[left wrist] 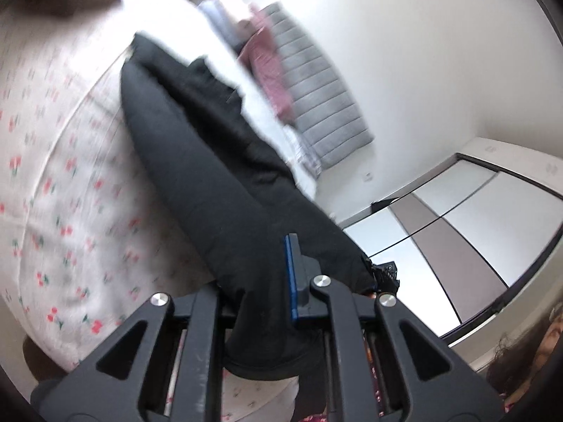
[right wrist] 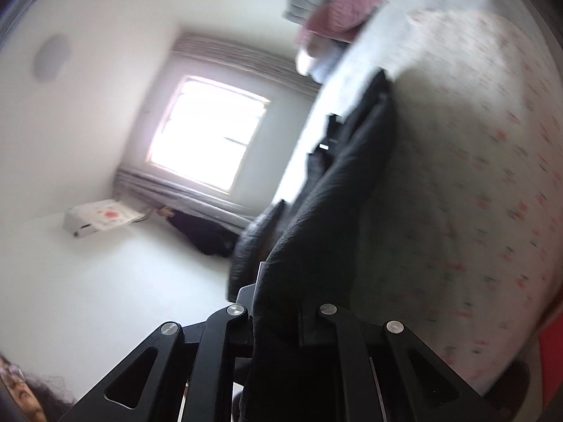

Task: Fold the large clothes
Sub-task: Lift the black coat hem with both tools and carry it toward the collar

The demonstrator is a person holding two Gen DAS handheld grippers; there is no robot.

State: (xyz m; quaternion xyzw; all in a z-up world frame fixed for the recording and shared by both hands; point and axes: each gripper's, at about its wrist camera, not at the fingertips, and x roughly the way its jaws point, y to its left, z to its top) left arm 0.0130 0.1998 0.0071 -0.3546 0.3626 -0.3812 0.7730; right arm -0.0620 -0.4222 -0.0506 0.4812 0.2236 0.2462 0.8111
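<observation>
A large black garment point(left wrist: 211, 161) stretches from my left gripper point(left wrist: 274, 281) across the bed with the white cherry-print sheet point(left wrist: 52, 183). The left gripper is shut on one end of the garment, the cloth bunched between the fingers beside the blue pad point(left wrist: 290, 274). In the right wrist view the same black garment point(right wrist: 337, 183) runs from my right gripper point(right wrist: 281, 302) up along the bed sheet point(right wrist: 475, 176). The right gripper is shut on the cloth. Both views are tilted and motion-blurred. The fingertips are hidden by the cloth.
A grey padded headboard point(left wrist: 316, 84) and pink and white bedding point(left wrist: 267, 56) lie at the bed's far end. A wardrobe with sliding doors point(left wrist: 457, 232) stands by the wall. A bright window point(right wrist: 207, 133) and an air conditioner point(right wrist: 102, 216) are on the walls.
</observation>
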